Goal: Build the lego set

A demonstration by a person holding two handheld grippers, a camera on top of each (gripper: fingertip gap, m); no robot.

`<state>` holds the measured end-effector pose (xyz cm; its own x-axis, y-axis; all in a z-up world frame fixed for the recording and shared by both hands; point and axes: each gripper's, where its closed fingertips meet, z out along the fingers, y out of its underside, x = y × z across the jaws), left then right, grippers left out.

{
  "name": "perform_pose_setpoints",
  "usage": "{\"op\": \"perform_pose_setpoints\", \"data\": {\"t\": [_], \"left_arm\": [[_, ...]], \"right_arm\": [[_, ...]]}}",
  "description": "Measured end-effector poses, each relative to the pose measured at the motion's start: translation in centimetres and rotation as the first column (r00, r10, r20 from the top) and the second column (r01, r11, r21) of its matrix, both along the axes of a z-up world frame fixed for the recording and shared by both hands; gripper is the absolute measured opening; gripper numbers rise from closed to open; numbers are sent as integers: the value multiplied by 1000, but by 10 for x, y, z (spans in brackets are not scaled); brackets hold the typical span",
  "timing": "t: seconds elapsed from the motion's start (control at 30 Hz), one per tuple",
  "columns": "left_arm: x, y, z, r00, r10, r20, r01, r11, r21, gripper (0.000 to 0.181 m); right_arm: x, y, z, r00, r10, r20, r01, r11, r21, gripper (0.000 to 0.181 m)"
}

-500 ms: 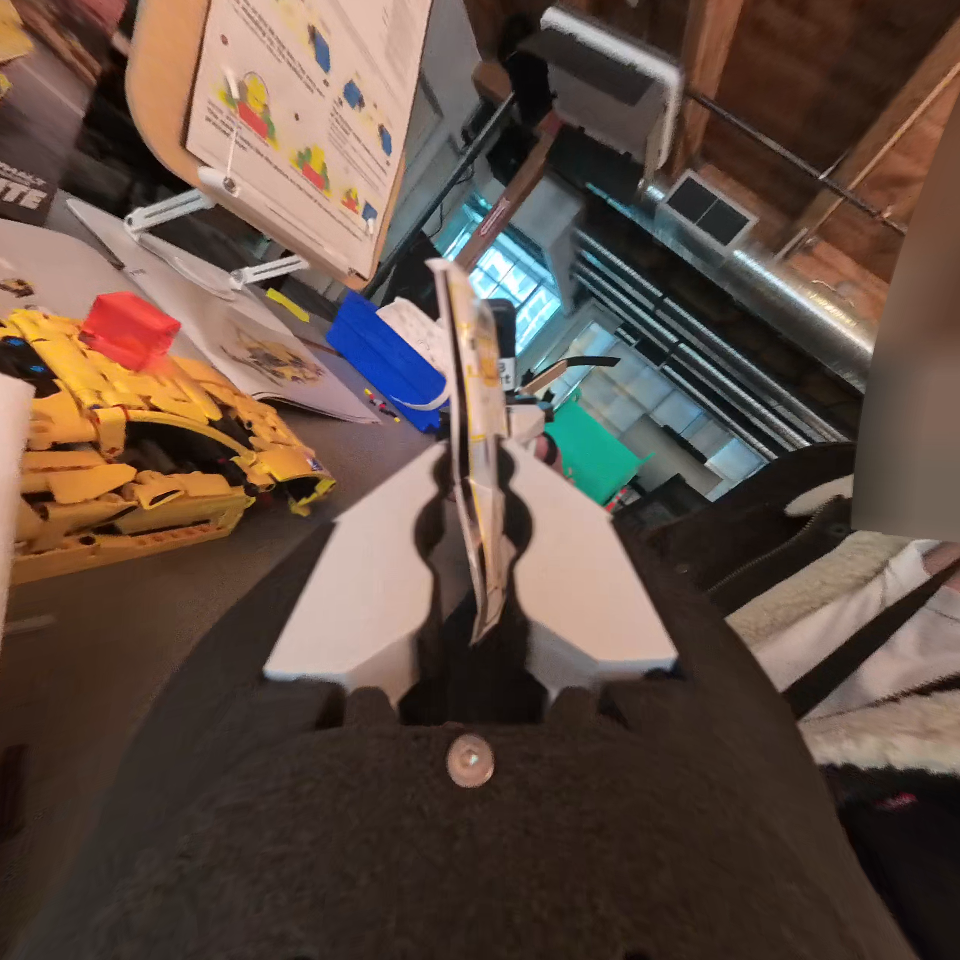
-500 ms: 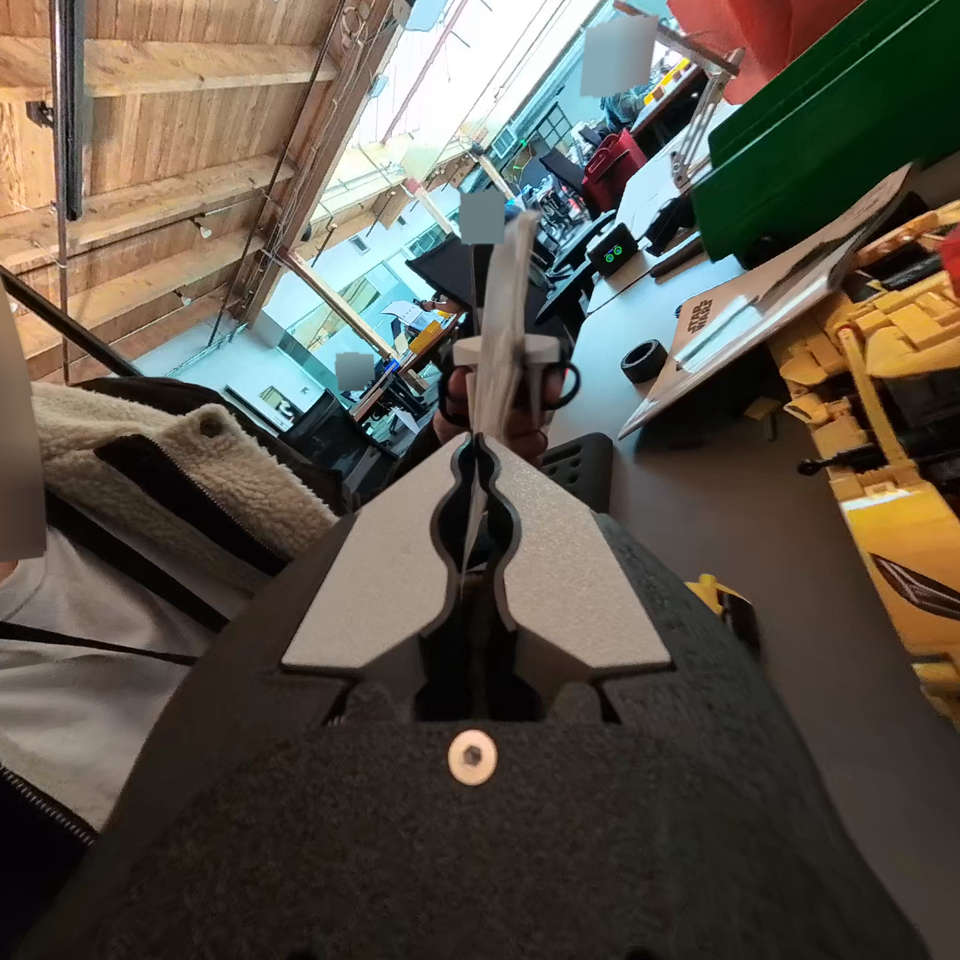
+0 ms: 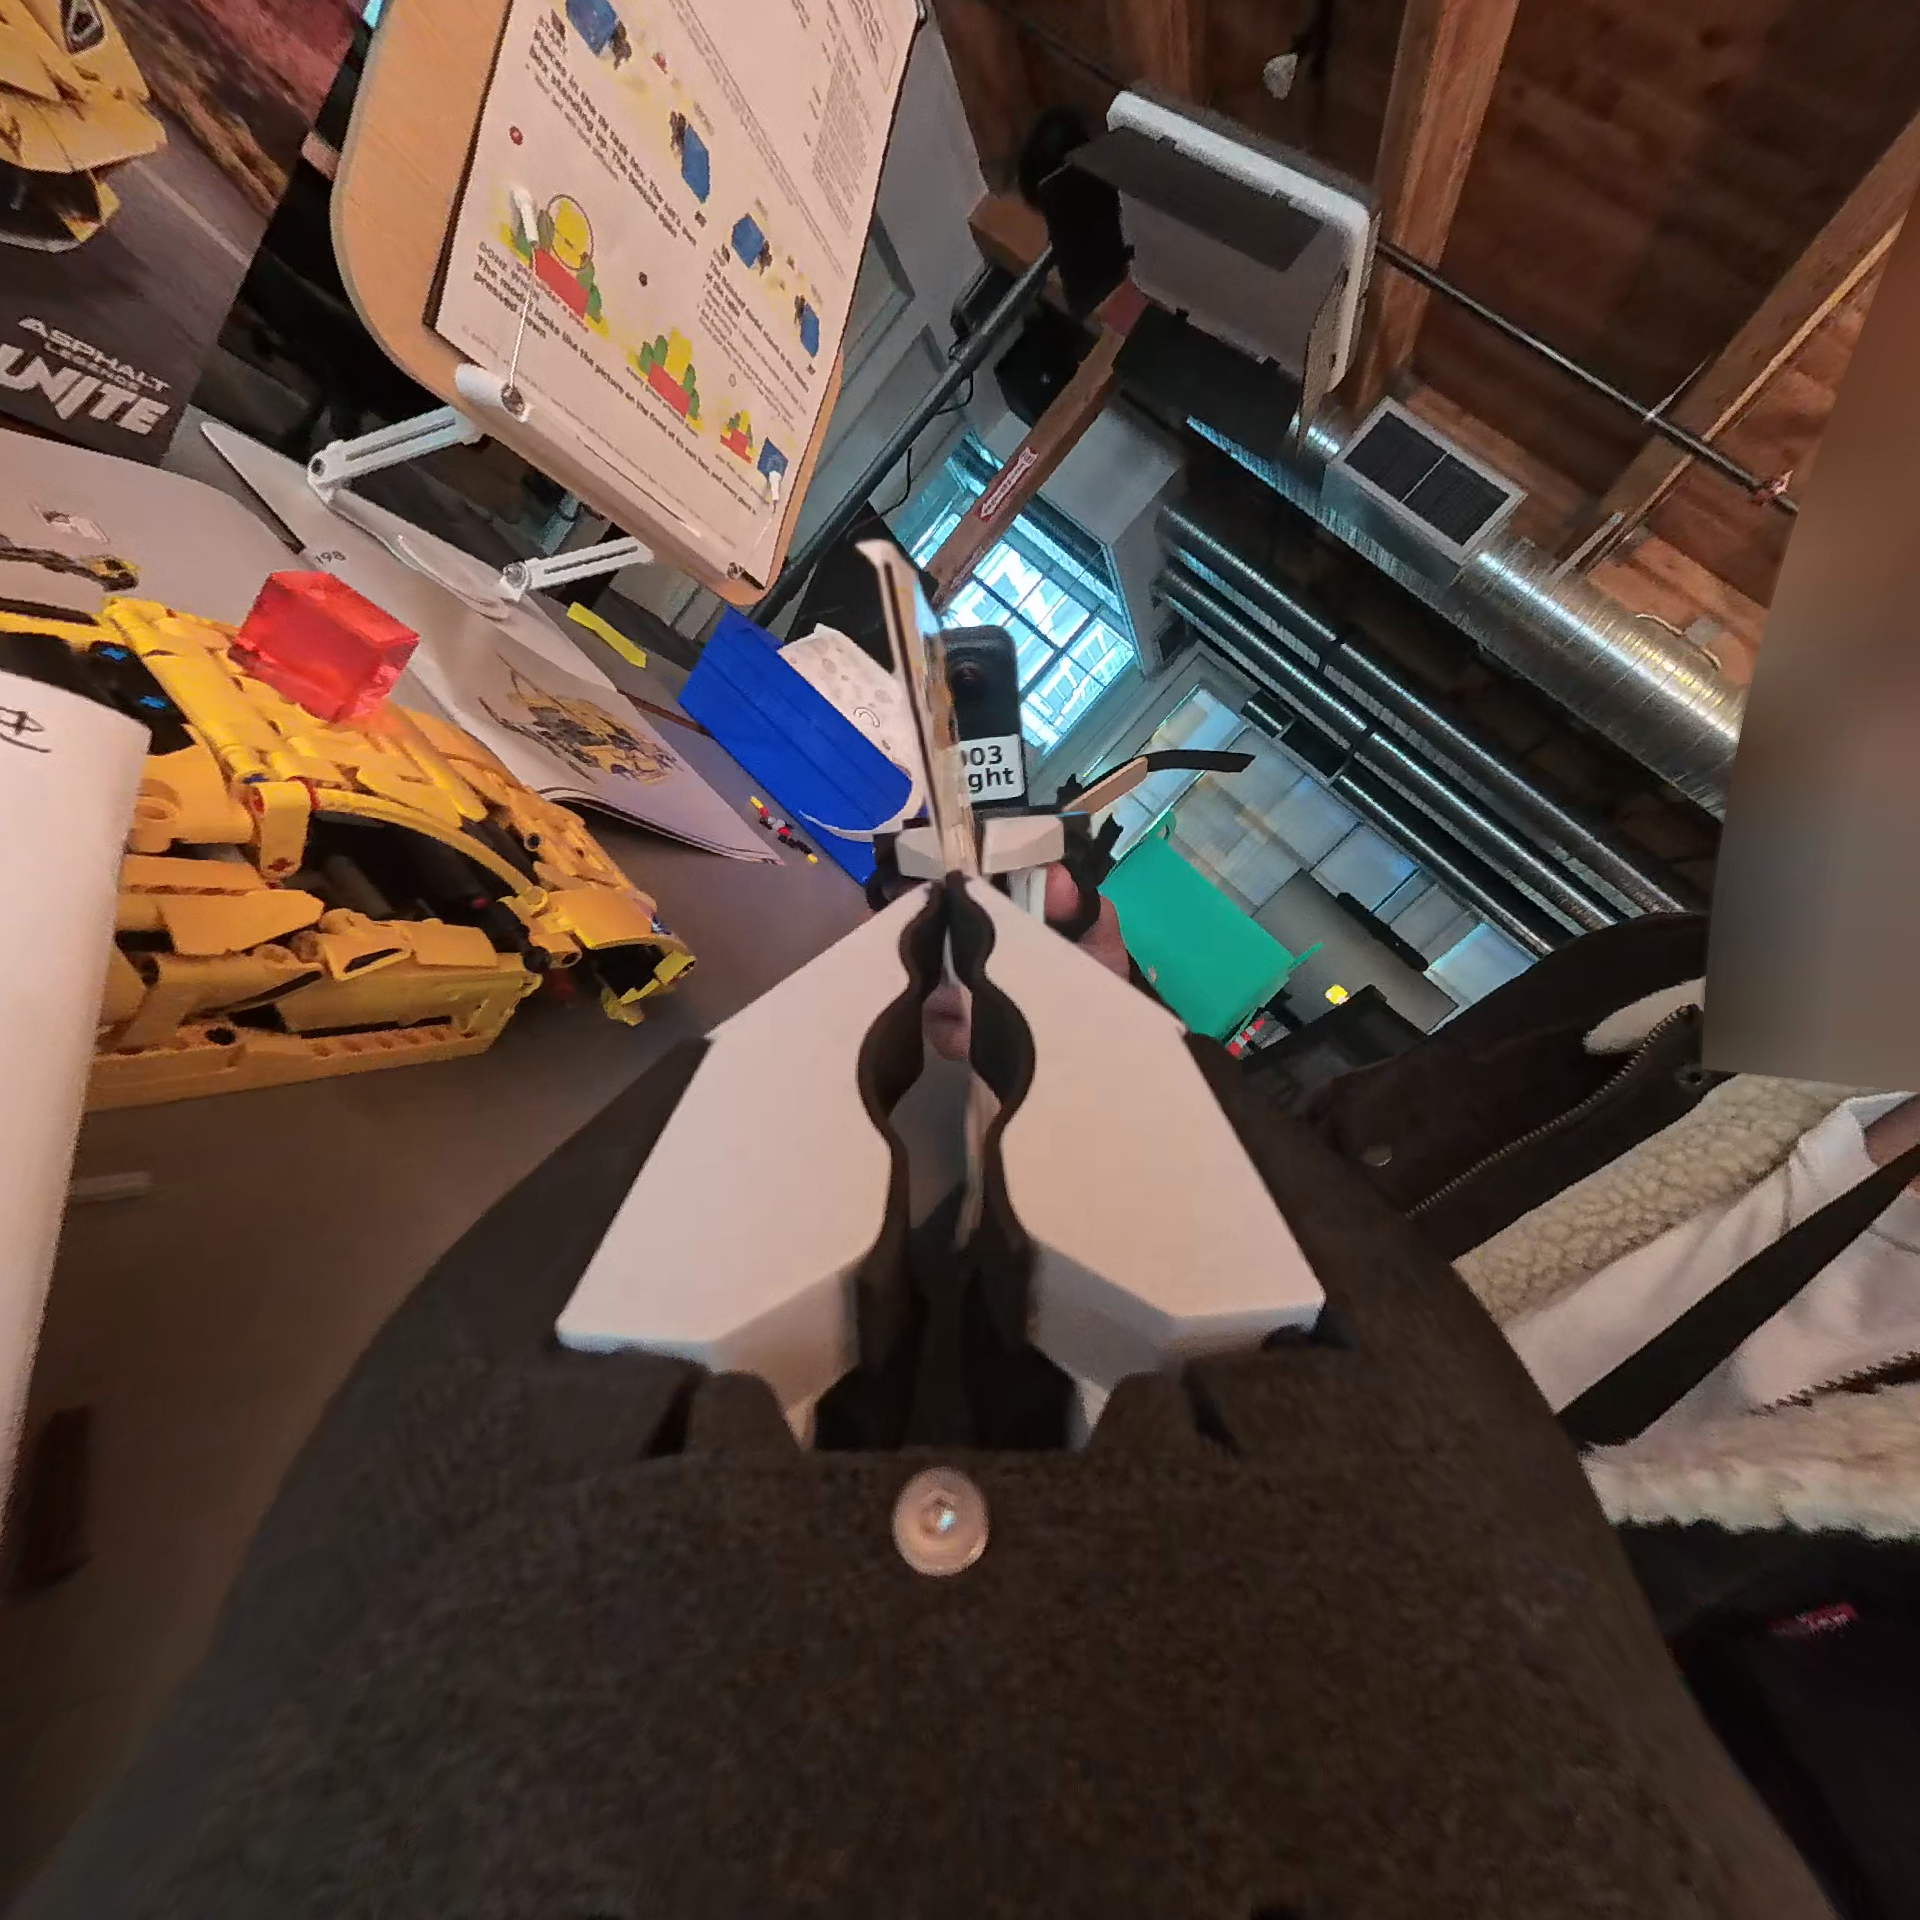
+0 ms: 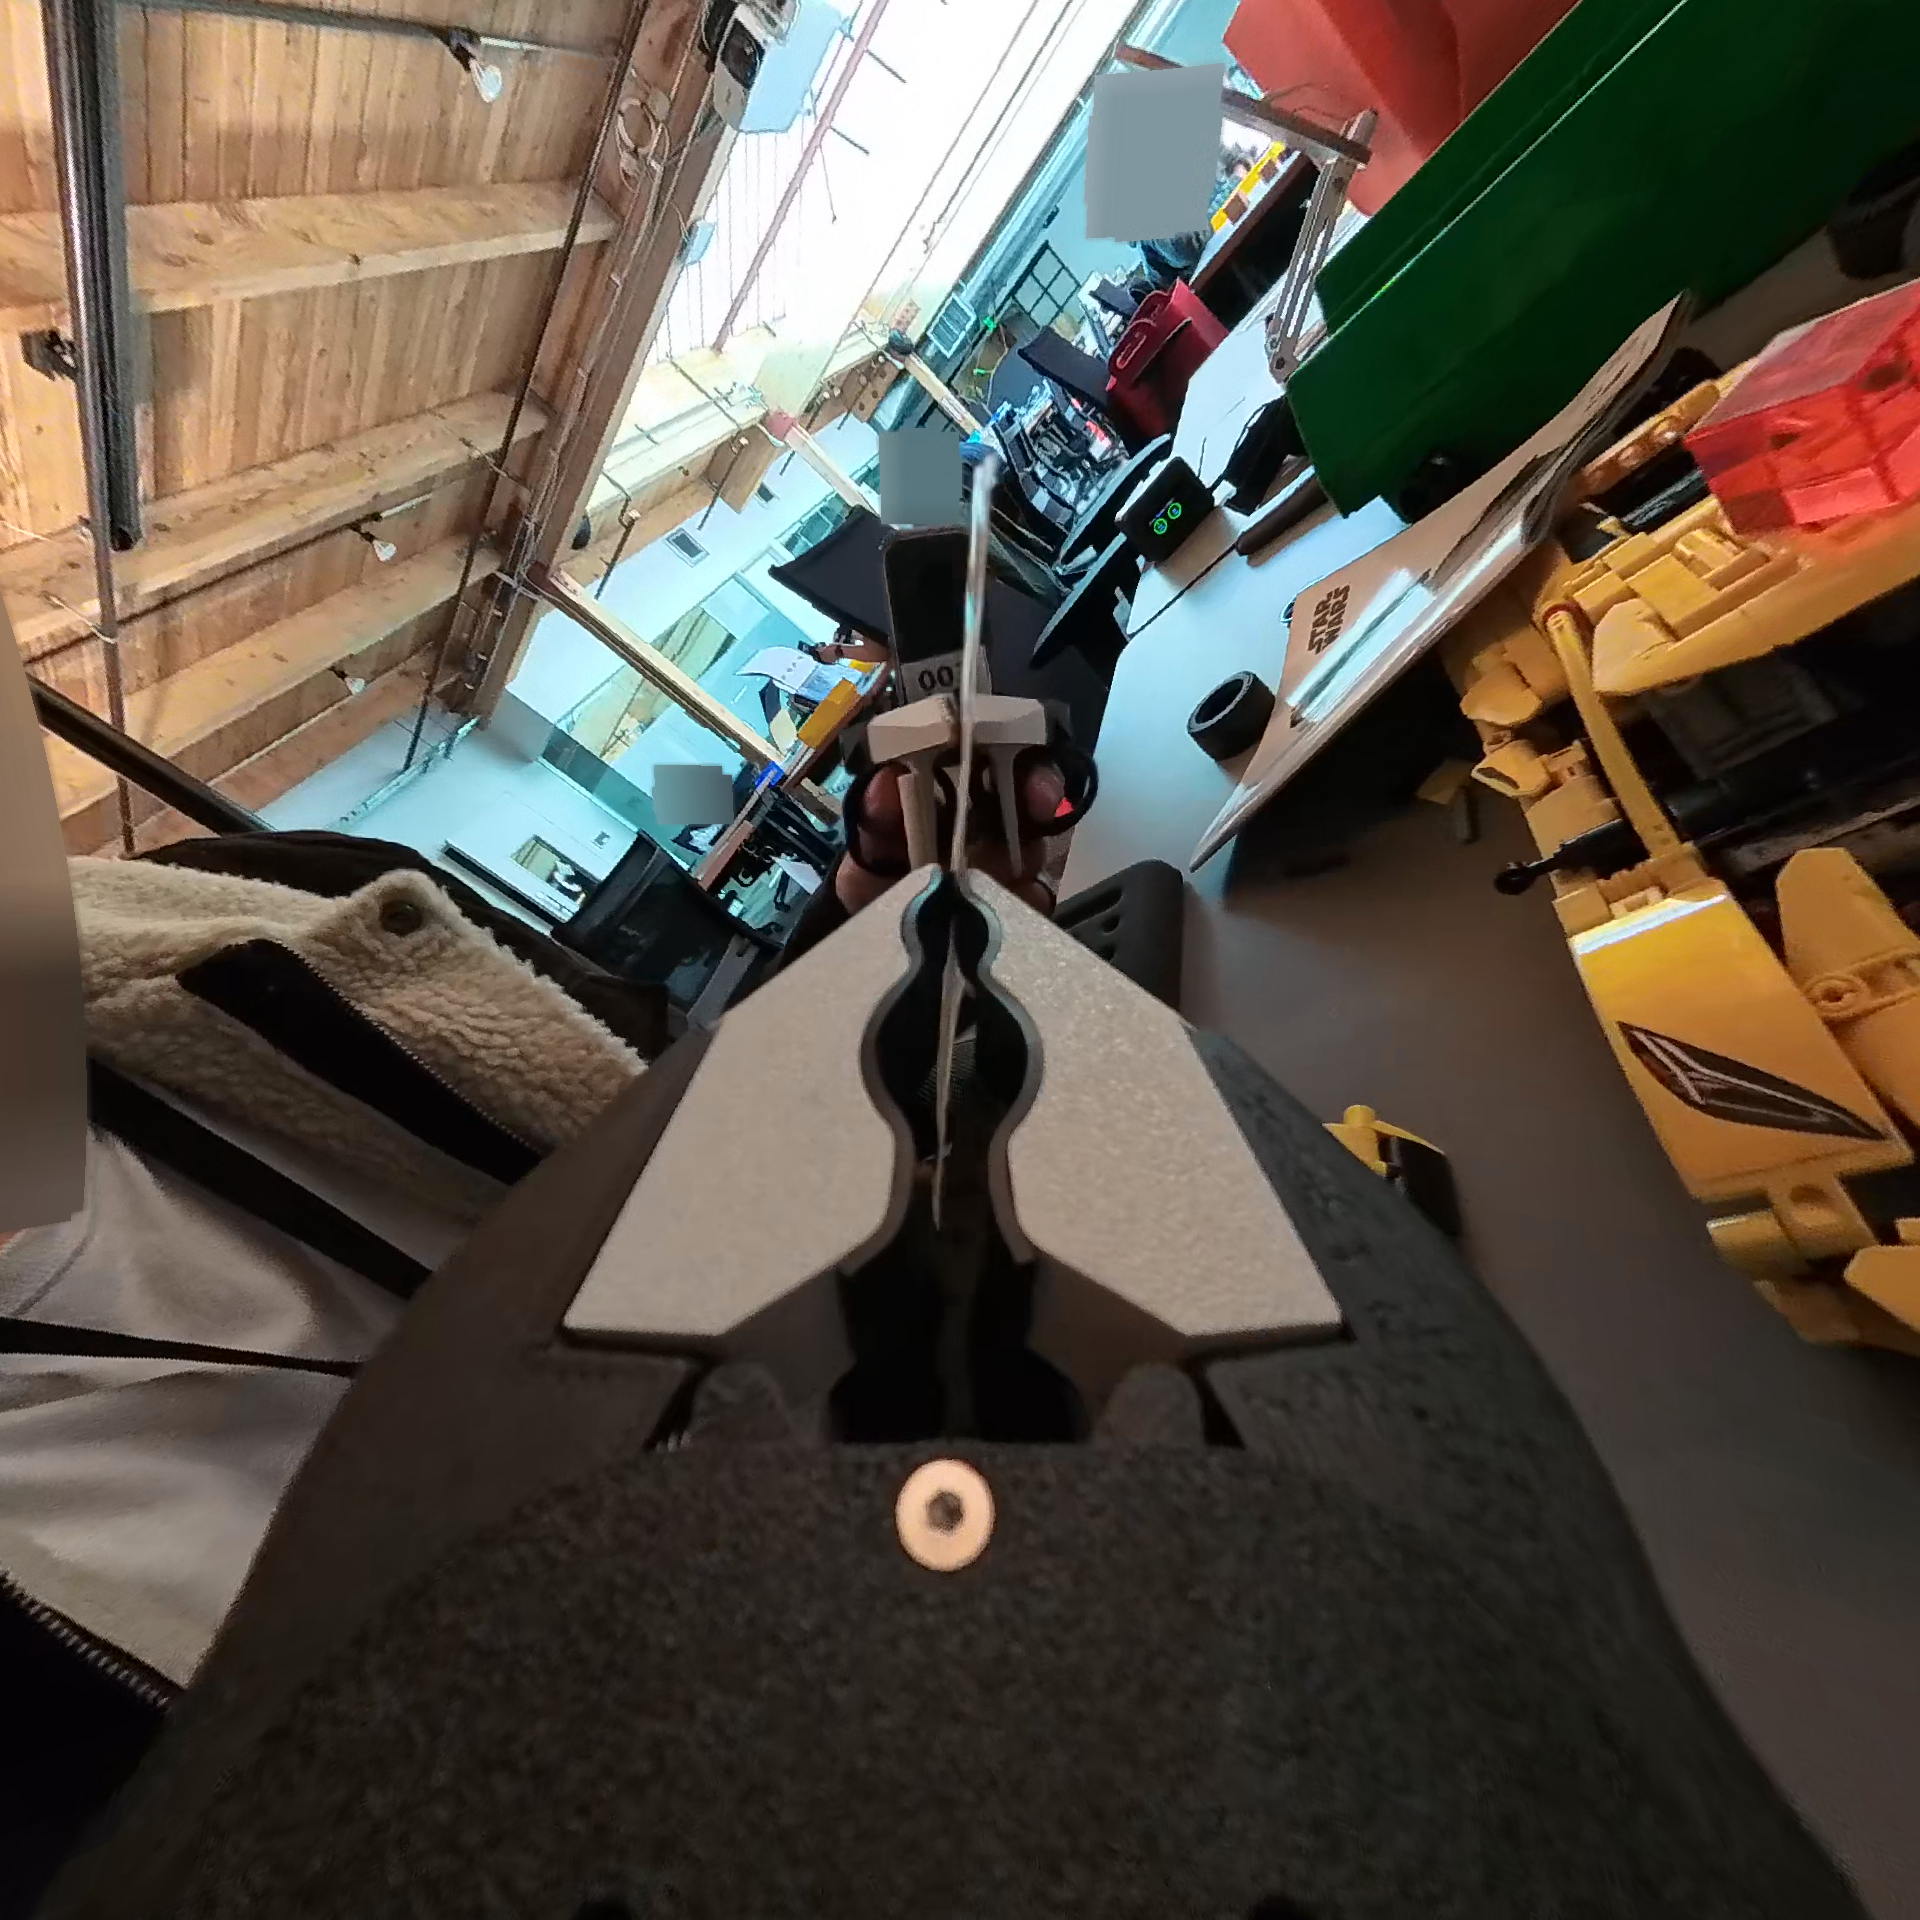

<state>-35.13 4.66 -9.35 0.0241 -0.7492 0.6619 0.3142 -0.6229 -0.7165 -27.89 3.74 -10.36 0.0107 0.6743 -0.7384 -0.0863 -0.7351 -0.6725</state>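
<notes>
Since half a second ago the thin sheet has turned from showing a sliver of its printed face to lying almost edge-on between the two grippers, and the left wrist view has tilted so more of the yellow car shows.

Both grippers face each other in the air above the table. The left gripper has its jaws pressed together on the near edge of the sticker sheet, a thin glossy sheet standing upright. The right gripper likewise has its jaws closed on the opposite edge of that sheet. Each view shows the other gripper just beyond the sheet.

To the left in the left wrist view, the yellow lego car sits on the grey table, partly built, with a clear red block on its roof. An open instruction booklet lies behind it, a blue bin farther off, and an instruction board on a stand rises at the far left.

Judging by the opposed grips, pulling apart could tear or crease the sheet, and a twist could slip it from one gripper. Open room lies above the table between the person's jacket and the car; the car's side is close at the right.
</notes>
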Motion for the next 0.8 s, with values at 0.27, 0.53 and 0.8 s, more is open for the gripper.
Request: {"op": "perform_pose_setpoints", "data": {"t": [0.27,0.53,0.8], "left_arm": [[22,-24,-5,994,-105,-21,106,994,16,25],[15,-1,-3,995,28,-96,-21,997,73,34],[29,-5,23,996,46,-74,-31,982,187,49]], "right_arm": [[10,10,6,997,-56,-49,55,998,-22,0],[3,-9,15,998,40,-54,-38,999,34,0],[-7,-22,10,995,104,-15,-103,993,51,0]]}}
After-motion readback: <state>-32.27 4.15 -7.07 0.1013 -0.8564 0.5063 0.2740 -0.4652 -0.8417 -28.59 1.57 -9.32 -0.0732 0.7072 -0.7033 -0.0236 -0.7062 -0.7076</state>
